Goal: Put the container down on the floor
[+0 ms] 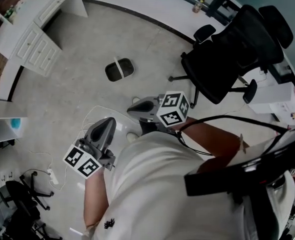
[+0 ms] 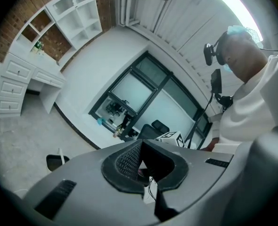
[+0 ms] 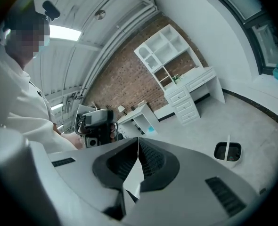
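The container [image 1: 119,69] is a dark, rounded tub with a white handle across its top. It stands alone on the grey floor, ahead of both grippers and well apart from them. It also shows in the left gripper view, container [image 2: 56,161], and in the right gripper view, container [image 3: 227,152]. My left gripper [image 1: 106,125] is held close to the person's body, jaws together with nothing in them; the left gripper [image 2: 141,145] shows its tips meeting. My right gripper [image 1: 135,109] is at the same height, also shut and empty, and the right gripper [image 3: 138,142] shows its tips touching.
A black office chair [image 1: 237,49] stands at the right. A white desk with drawers [image 1: 35,44] is at the upper left and a white shelf unit [image 1: 0,129] at the left edge. A power strip with cables [image 1: 51,175] lies on the floor near the left gripper.
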The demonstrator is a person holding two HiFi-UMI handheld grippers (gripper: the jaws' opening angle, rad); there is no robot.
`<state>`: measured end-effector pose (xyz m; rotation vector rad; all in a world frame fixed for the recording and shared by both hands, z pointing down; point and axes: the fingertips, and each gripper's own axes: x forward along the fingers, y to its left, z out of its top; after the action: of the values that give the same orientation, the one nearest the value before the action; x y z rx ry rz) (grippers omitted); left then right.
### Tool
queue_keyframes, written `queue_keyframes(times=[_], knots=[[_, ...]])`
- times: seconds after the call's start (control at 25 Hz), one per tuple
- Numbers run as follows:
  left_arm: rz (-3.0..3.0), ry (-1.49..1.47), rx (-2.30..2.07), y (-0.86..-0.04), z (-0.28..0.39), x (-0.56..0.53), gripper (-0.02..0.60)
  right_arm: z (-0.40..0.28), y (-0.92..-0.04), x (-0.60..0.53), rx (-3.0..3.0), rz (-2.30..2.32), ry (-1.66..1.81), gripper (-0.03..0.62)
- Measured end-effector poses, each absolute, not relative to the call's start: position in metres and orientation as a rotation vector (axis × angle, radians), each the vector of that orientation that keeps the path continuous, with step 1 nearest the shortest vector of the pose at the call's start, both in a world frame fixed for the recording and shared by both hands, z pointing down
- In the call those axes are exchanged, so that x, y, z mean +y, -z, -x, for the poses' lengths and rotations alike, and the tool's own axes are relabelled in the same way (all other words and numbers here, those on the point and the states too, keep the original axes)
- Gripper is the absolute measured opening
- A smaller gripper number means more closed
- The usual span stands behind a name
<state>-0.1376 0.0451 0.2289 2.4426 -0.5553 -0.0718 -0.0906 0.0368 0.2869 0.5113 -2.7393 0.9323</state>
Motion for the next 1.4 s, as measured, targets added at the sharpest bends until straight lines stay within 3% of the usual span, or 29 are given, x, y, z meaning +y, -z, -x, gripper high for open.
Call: queue_keyframes(times=[1.4], knots=[[-2.411,0.103,-0.613,-0.235,0.161,0.099,0.009,0.114,-0.264,0.097,-2.806,-0.420,-0.824,0.017]])
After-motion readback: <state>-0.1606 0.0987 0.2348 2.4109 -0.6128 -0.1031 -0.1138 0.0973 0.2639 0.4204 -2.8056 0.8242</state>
